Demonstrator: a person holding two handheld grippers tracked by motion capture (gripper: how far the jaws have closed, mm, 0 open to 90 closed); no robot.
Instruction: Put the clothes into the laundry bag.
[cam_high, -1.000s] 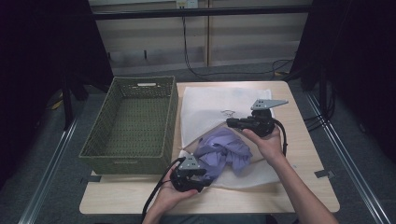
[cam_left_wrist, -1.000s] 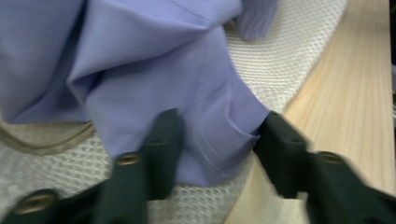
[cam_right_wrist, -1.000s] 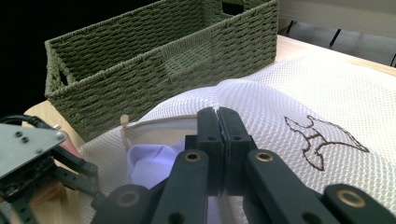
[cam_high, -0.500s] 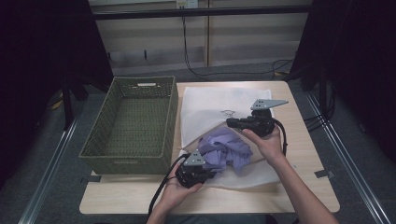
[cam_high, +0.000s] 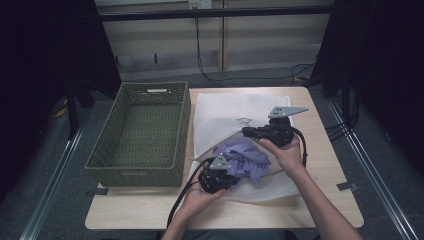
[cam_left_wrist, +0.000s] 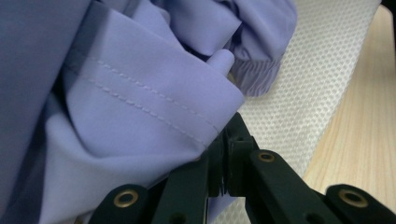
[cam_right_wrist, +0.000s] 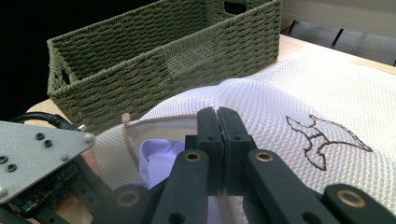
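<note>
While the high view sets both grippers over the white mesh bag (cam_high: 220, 112) on the table (cam_high: 320, 200), it is too small and dark there to read their jaws. Closer in, the left gripper view shows the left gripper (cam_left_wrist: 223, 161) clenched on a hemmed fold of the lilac shirt (cam_left_wrist: 130, 102); the cloth covers the jaw tips, so the exact bite is hidden. That shirt lies bunched at the bag's near end, beside the green basket (cam_high: 142, 132), and its full shape cannot be made out, since folds run off the frame on the upper and left sides. From the right gripper view, the right gripper (cam_right_wrist: 217, 140) is shut on the bag's raised mesh edge, lifting it; a patch of shirt shows under the lip by the zip. Part of the left gripper's grey plate (cam_right_wrist: 32, 154) is cut off at that frame's lower left. A brown stitched emblem (cam_right_wrist: 327, 140) sits on the mesh, its motif unclear.
</note>
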